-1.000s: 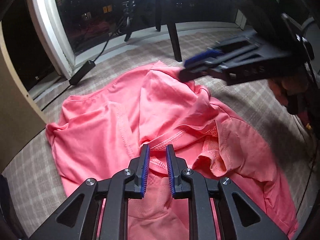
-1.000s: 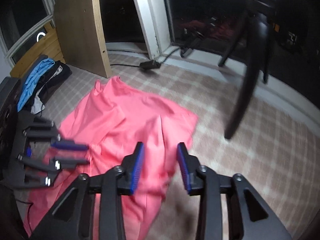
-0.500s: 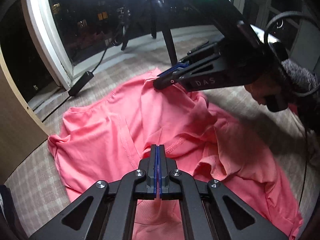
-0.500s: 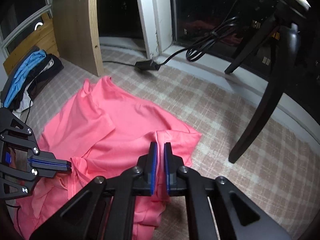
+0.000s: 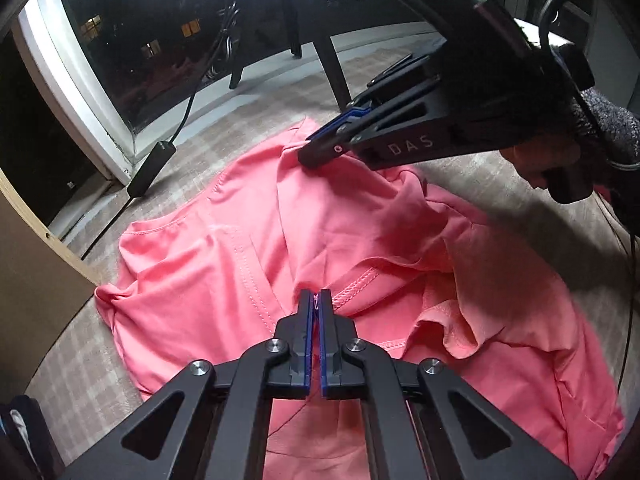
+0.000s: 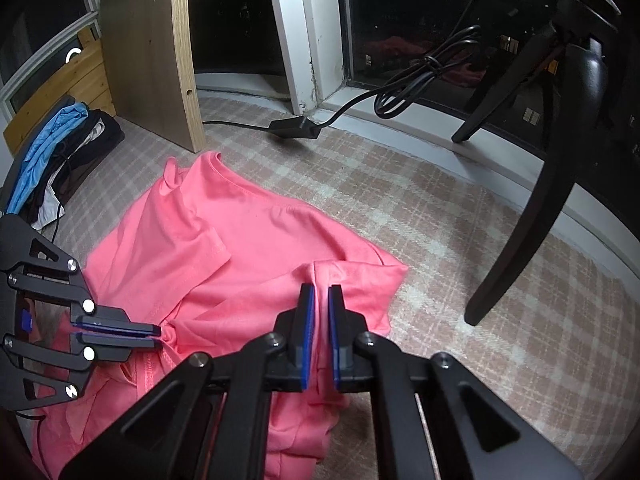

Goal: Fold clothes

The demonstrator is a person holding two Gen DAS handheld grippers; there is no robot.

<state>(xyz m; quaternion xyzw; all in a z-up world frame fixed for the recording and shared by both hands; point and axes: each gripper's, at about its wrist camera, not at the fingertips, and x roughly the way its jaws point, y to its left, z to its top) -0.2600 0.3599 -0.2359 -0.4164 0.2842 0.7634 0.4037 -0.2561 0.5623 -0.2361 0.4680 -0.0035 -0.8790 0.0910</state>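
Grippers, previously open, now pinch pink shirt (image 5: pixel 248 240).

Counts, both views:

- 1 pink shirt (image 5: pixel 248 240) (image 6: pixel 248 248), crumpled on the checked carpet (image 6: pixel 460 264); only 1 garment spread out.
- 2 claws: left claw (image 5: pixel 316 300) (image 6: pixel 158 336), right claw (image 6: pixel 322 292) (image 5: pixel 306 156). Each has 2 fingers with blue pads, so 4 pads in all.
- 1 hand (image 5: pixel 548 160) visible, gripping the right claw's handle.
- 1 pile of other clothes (image 6: pixel 60 160) at the left edge; at least 3 colours in it (blue, black, white); item count cannot be told.
- 1 black power adapter (image 6: pixel 294 128) with 1 coiled cable (image 6: pixel 424 76).
- 1 wooden panel (image 6: pixel 148 48) standing upright.
- 2 dark stand legs (image 6: pixel 540 208) in right view.
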